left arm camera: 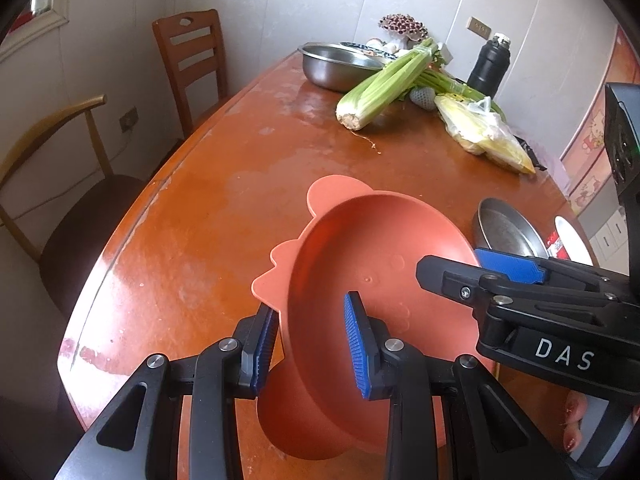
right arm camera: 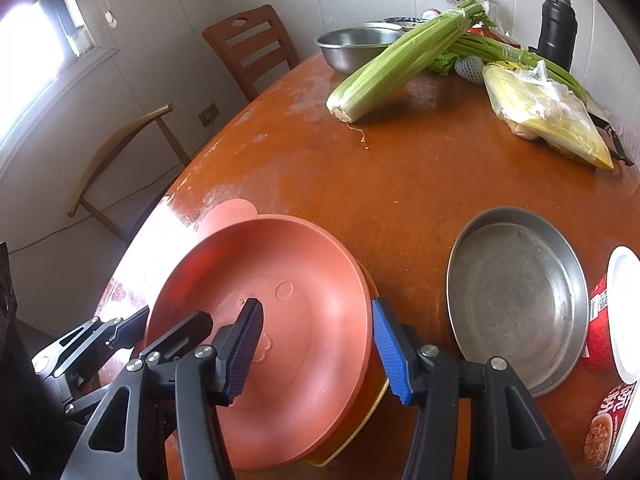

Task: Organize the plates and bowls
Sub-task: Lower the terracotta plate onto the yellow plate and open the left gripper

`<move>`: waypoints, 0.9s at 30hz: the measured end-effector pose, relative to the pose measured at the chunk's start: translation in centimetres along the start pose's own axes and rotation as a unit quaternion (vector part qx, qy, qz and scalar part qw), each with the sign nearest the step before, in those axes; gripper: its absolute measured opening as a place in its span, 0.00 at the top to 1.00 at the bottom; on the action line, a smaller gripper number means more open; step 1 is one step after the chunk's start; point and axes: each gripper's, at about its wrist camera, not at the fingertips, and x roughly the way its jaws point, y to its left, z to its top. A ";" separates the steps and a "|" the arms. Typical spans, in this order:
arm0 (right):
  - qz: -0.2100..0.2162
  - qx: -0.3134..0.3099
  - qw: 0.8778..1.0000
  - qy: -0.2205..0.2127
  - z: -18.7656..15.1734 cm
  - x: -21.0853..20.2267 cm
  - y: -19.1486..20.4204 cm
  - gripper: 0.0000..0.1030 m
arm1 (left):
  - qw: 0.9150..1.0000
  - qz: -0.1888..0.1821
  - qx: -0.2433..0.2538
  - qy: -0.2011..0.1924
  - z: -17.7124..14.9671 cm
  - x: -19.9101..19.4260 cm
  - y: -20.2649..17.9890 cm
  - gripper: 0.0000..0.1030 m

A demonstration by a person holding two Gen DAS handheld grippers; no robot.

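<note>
Orange plate (left arm camera: 372,280) tilts between both open grippers' fingers.

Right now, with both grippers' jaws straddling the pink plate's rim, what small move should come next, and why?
Probably close the right gripper on the pink plate's rim. Its jaws stand open, one inside and one outside that rim, so nothing appears to grip there yet. The plate lies on a yellow plate, and lifting it off likely needs a firm hold first.

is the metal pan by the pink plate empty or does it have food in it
Empty: the right wrist view shows the metal pan's bare, dull bottom, with nothing lying in it.
</note>
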 end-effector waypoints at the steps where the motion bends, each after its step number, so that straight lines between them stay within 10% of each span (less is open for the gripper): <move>1: -0.001 0.000 1.000 0.000 0.0 0.0 0.0 0.46 | 1.000 0.001 0.001 0.000 0.0 0.0 -0.1 0.68; 27: -0.018 0.001 0.999 -0.034 -1.0 -3.2 -0.3 0.46 | 1.000 0.002 -0.005 -0.011 -0.3 -1.7 0.0 0.65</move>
